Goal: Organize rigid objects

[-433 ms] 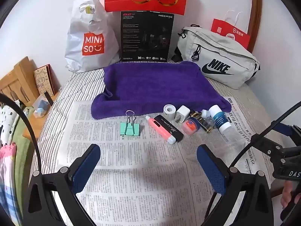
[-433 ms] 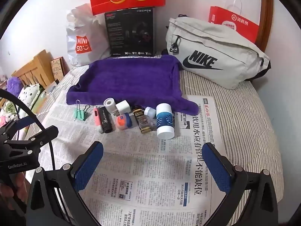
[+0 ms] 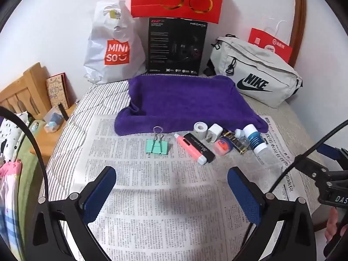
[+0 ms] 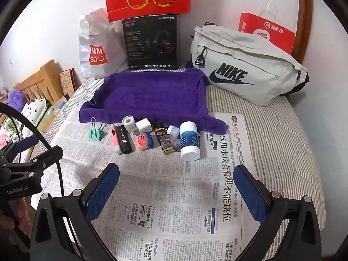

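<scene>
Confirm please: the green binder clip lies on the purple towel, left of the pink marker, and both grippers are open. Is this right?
Not quite. The green binder clip lies on the newspaper, just in front of the purple towel, as the left wrist view shows. It is left of the pink marker, and both grippers are open.

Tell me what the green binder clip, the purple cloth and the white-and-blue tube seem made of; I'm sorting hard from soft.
Binder clip: painted sheet metal by the look, matte mint body with thin wire handles. Purple cloth: soft terry-like fabric, fuzzy pile and rumpled edges. White-and-blue tube: probably smooth plastic, with a slight sheen and a printed blue label.
</scene>
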`<state>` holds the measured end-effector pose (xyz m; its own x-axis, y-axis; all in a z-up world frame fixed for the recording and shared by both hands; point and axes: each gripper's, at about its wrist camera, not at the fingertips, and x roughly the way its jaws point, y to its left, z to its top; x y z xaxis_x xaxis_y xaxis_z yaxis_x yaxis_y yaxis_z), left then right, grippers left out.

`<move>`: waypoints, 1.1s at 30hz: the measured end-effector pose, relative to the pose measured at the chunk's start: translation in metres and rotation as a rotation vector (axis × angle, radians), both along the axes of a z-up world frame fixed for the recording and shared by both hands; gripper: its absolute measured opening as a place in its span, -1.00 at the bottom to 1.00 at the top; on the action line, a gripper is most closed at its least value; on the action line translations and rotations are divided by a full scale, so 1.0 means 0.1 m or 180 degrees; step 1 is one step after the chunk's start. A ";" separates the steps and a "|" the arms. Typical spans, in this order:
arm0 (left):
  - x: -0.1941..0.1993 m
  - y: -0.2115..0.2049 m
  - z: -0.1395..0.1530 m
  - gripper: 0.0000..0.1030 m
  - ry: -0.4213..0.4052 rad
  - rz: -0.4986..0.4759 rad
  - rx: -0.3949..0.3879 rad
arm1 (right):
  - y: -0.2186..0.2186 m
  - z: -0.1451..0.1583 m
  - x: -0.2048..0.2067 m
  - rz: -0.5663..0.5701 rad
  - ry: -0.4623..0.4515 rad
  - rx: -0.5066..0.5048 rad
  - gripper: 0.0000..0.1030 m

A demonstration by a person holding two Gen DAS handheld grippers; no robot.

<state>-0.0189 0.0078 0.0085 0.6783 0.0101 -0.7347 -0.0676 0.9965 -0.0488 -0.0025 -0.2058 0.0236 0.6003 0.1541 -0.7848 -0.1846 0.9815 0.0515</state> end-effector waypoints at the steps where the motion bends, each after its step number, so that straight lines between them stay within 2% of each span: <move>1: -0.01 0.01 0.00 1.00 -0.0004 0.0006 -0.0007 | -0.01 0.00 0.00 -0.0001 0.0002 0.0013 1.00; 33: 0.00 0.01 -0.06 1.00 0.0079 0.0038 0.0005 | -0.01 -0.07 -0.03 -0.0004 0.0007 0.0010 1.00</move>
